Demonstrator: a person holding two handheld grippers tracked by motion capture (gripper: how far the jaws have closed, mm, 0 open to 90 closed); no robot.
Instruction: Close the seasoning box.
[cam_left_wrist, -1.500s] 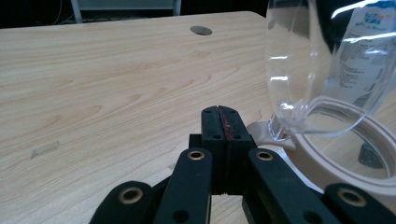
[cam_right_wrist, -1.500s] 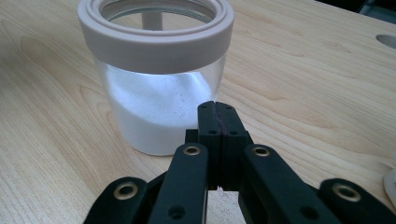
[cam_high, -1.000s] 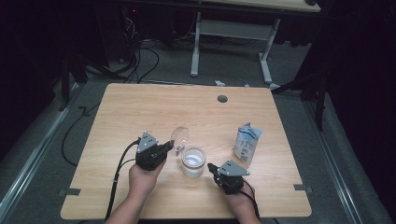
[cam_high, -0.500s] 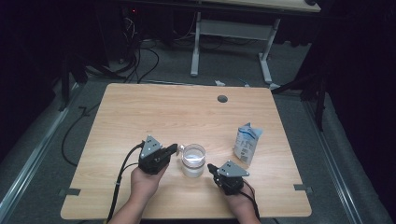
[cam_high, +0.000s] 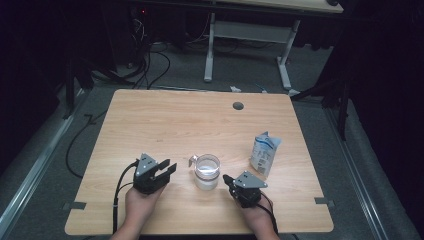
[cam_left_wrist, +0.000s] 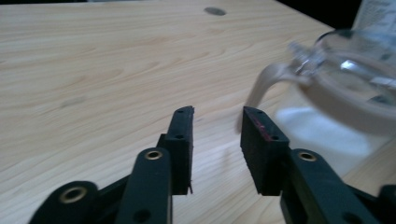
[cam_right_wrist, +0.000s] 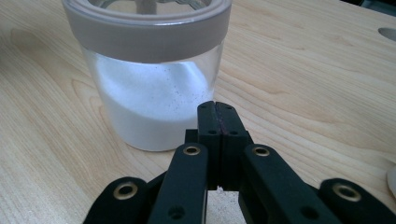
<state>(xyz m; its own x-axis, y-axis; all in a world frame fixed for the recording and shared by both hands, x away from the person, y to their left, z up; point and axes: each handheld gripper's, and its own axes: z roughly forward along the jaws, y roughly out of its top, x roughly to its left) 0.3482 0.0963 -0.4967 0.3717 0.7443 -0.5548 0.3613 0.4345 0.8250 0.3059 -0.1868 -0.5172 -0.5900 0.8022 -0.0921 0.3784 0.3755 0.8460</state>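
Observation:
A clear glass jar (cam_high: 206, 171) with a grey rim and white powder inside stands on the wooden table (cam_high: 165, 120), its lid down. A pale tab (cam_high: 192, 161) sticks out of the rim toward my left gripper (cam_high: 171, 167). That gripper sits just left of the jar, and its jaws have just been opening, with nothing between them. In the left gripper view the gripper (cam_left_wrist: 217, 121) is open, with the tab (cam_left_wrist: 268, 86) and the jar (cam_left_wrist: 350, 93) to the right of it. My right gripper (cam_high: 228, 179) rests shut to the jar's right. In the right gripper view it (cam_right_wrist: 217, 112) points at the jar (cam_right_wrist: 149, 70), with nothing held.
A small white and blue carton (cam_high: 264, 153) stands right of the jar. A round cable hole (cam_high: 238, 105) lies near the table's far edge. Beyond the table are desk legs and cables on a dark floor.
The jar's clear lid, raised a second ago by the left gripper, has come down onto the jar. The left gripper has let go, opened and drawn back to the left. The right gripper has not moved.

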